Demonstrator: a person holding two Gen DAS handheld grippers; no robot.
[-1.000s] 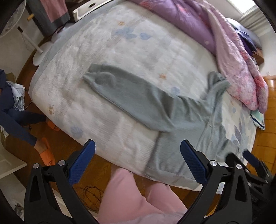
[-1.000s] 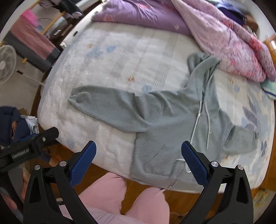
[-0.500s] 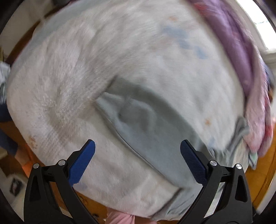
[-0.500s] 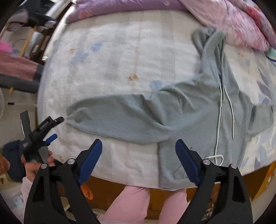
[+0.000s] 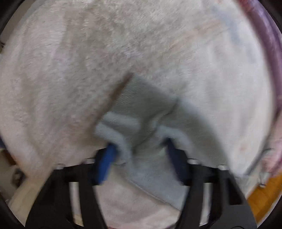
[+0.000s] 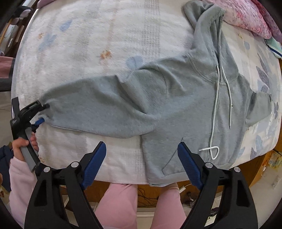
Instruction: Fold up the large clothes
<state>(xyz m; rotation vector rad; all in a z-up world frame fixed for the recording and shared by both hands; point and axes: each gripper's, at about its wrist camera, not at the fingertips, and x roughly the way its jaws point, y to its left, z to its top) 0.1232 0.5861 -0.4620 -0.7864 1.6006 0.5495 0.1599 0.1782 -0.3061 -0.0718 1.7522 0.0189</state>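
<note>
A grey hoodie point(image 6: 176, 98) lies spread on the bed, hood toward the far side, white drawstrings point(image 6: 215, 109) down its front. Its long sleeve stretches to the left. My left gripper point(image 5: 139, 149) is open around the sleeve's cuff point(image 5: 134, 123), with the cloth bunched between its blue fingers; the view is blurred. It also shows in the right wrist view point(image 6: 41, 112) at the cuff end. My right gripper point(image 6: 141, 163) is open and empty, above the hoodie's bottom hem near the bed's front edge.
The bed has a white fleece cover point(image 6: 105, 35) with faint blue prints. A pink and purple quilt point(image 6: 250, 15) is heaped at the far right. The person's pink trouser legs point(image 6: 123, 202) stand at the bed's front edge. Wooden floor point(image 5: 264, 193) lies beyond.
My left gripper has dropped down and forward onto the sleeve cuff and narrowed around it. My right gripper has moved closer to the bed and narrowed a little.
</note>
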